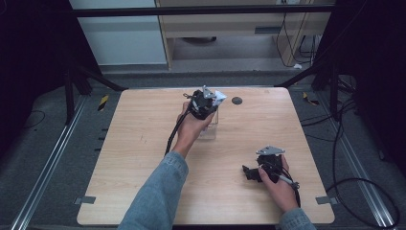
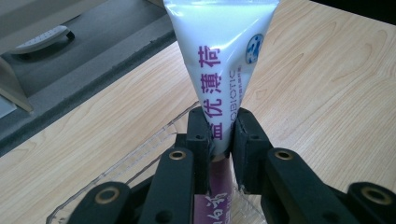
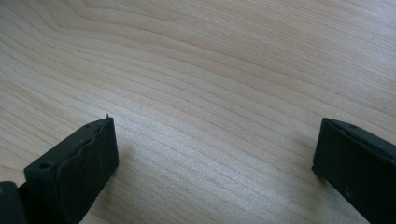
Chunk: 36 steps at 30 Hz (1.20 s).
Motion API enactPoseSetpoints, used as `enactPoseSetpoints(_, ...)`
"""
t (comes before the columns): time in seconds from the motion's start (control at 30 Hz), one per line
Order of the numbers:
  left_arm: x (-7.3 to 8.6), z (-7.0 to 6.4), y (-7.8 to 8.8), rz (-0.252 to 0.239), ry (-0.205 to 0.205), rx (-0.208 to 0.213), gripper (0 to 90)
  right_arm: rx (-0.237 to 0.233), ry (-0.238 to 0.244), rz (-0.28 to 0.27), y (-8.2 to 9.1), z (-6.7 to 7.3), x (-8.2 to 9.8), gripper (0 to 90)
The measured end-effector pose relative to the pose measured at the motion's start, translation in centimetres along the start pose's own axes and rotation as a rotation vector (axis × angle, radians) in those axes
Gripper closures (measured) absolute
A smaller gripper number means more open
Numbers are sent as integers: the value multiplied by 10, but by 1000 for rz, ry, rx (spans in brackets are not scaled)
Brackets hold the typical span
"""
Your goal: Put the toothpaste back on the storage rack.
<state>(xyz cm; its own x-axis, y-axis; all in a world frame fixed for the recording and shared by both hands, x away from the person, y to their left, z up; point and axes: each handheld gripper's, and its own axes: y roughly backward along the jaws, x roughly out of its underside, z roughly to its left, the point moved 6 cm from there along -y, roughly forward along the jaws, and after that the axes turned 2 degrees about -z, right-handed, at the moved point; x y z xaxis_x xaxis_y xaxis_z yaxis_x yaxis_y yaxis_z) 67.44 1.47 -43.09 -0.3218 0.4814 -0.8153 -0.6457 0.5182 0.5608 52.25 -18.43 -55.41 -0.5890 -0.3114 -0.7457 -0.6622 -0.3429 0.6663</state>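
A white tube (image 2: 219, 60) with purple lettering is pinched low on its body between the closed jaws of the left gripper (image 2: 219, 140), its flat crimped end pointing away over the far middle of the tabletop (image 2: 327, 93). Directly beneath it stands a clear plastic box (image 1: 210, 125), whose rim (image 2: 140, 154) is seen just under the jaws. The grip is taken on a soft, tapering part, so the tube is judged liable to slide or twist out if the hold is eased too early, and it could then land across the rim rather than inside. The light box could also be nudged or tipped if it is struck by the jaws. The right gripper (image 1: 249, 173) is held low over the near right of the tabletop, its jaws wide apart and empty, well apart from the box.
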Motion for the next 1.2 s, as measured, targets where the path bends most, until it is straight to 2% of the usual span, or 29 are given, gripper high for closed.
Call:
enactPoseSetpoints(0.13, 0, 0, 0, -4, 19, -2, 773, 0, 0, 0, 0, 0, 0, 3)
enactPoseSetpoints(0.5, -1, 1, 2, -5, 26, -1, 757, 0, 0, 0, 0, 0, 0, 3)
enactPoseSetpoints(1.2, -2, -2, 5, -16, 17, 4, 753, 0, 0, 0, 0, 0, 0, 3)
